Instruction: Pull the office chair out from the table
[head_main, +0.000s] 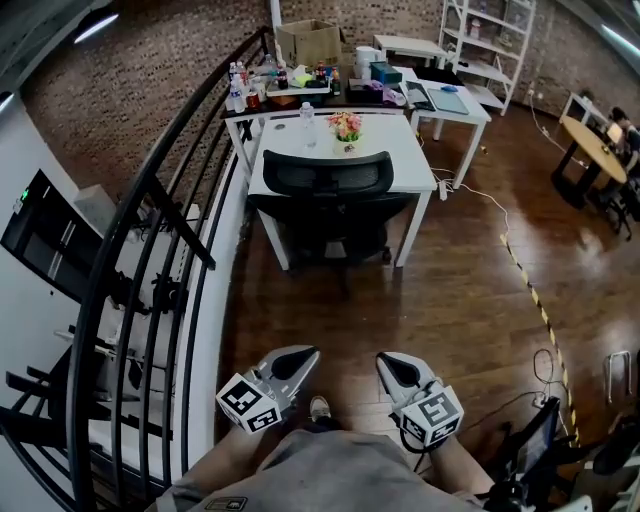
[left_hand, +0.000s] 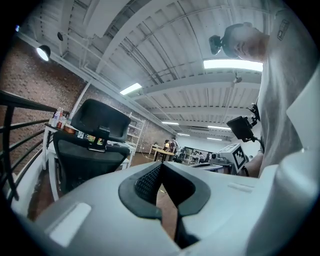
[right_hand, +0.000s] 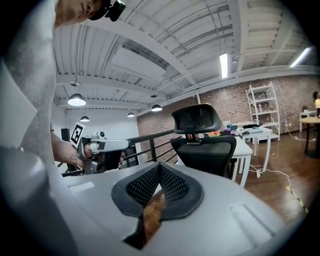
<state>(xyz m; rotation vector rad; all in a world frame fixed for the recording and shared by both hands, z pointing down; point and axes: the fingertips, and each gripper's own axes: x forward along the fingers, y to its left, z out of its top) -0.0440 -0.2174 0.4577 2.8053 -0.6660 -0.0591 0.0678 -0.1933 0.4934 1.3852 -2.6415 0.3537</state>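
The black office chair (head_main: 328, 190) stands tucked under the front of the white table (head_main: 405, 150), its mesh back facing me. Both grippers are held low and close to my body, well short of the chair, with wooden floor between. My left gripper (head_main: 308, 354) is shut with nothing in it, and so is my right gripper (head_main: 383, 361). In the left gripper view the shut jaw tips (left_hand: 160, 165) point towards the chair (left_hand: 90, 150) at the left. In the right gripper view the closed tips (right_hand: 160, 166) aim at the chair (right_hand: 205, 145) ahead.
A black stair railing (head_main: 150, 250) runs along the left. A water bottle (head_main: 308, 118) and flowers (head_main: 346, 126) sit on the table. Behind it a cluttered table (head_main: 300, 98) holds a cardboard box (head_main: 308, 42). Striped tape (head_main: 530, 290) and a white cable (head_main: 480, 192) cross the floor at right.
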